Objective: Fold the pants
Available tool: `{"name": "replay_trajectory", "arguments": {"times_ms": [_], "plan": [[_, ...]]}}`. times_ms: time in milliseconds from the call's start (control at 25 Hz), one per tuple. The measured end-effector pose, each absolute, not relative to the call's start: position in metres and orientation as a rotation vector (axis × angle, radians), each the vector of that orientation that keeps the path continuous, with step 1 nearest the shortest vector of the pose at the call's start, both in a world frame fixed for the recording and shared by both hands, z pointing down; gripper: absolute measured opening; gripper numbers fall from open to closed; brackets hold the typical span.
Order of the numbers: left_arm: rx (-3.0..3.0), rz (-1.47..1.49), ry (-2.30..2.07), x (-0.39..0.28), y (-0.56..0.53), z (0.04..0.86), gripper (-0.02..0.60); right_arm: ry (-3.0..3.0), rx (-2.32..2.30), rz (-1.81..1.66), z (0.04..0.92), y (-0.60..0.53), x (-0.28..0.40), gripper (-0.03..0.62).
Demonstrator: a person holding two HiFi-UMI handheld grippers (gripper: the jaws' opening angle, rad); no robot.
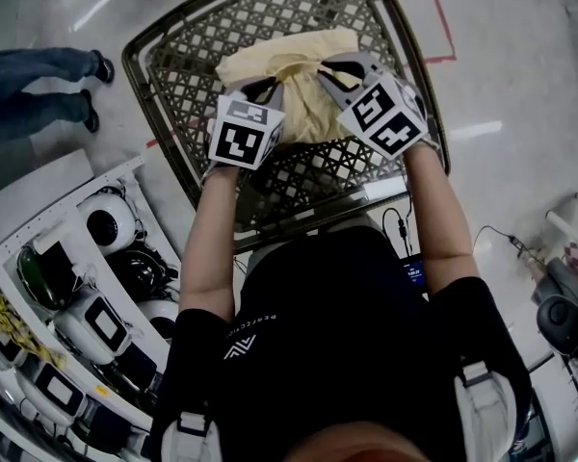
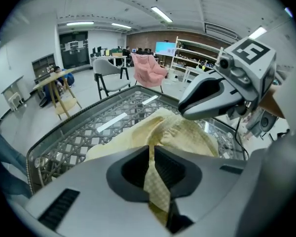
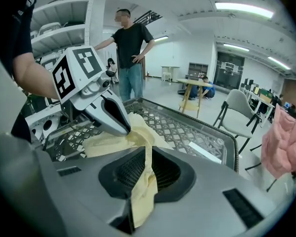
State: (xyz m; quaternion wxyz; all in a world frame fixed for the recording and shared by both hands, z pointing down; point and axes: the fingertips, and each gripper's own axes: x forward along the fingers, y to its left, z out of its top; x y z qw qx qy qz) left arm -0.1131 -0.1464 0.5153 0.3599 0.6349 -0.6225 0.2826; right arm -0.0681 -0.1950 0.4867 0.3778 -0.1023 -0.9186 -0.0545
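A pale yellow pair of pants (image 1: pixel 294 65) lies bunched on a table with a dark lattice top (image 1: pixel 173 94). My left gripper (image 1: pixel 260 92) is at the near left side of the heap, shut on a fold of the pants (image 2: pixel 182 132); cloth runs down between its jaws (image 2: pixel 152 154). My right gripper (image 1: pixel 332 73) is close beside it on the right, shut on another fold of the pants (image 3: pixel 108 143), which hangs between its jaws (image 3: pixel 149 152). Each gripper shows in the other's view: the right gripper (image 2: pixel 187 111) and the left gripper (image 3: pixel 121 127), tips nearly together.
White shelves with round white devices (image 1: pixel 87 296) stand at my left. A person in jeans (image 3: pixel 128 48) stands beyond the table's left end. Chairs (image 2: pixel 111 73), one with pink cloth (image 2: pixel 148 68), stand further off. Cables and gear (image 1: pixel 559 306) lie at my right.
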Motion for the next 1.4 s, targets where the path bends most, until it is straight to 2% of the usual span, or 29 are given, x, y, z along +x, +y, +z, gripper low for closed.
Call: {"name": "replay_trajectory", "arguments": {"times_ms": [280, 760, 1400], "plan": [[1.597, 0.723, -1.697, -0.126, -0.15, 0.512, 0.04, -2.362, -0.239, -0.091, 0.488, -0.186, -0.06, 0.06], [1.691, 0.595, -1.733, -0.099, -0.125, 0.472, 0.033, -2.426, -0.046, -0.021, 0.464, -0.174, -0.048, 0.049], [1.784, 0.588, -1.731, -0.082, -0.066, 0.435, 0.026, -2.492, 0.192, 0.144, 0.429, -0.123, -0.028, 0.044]]}}
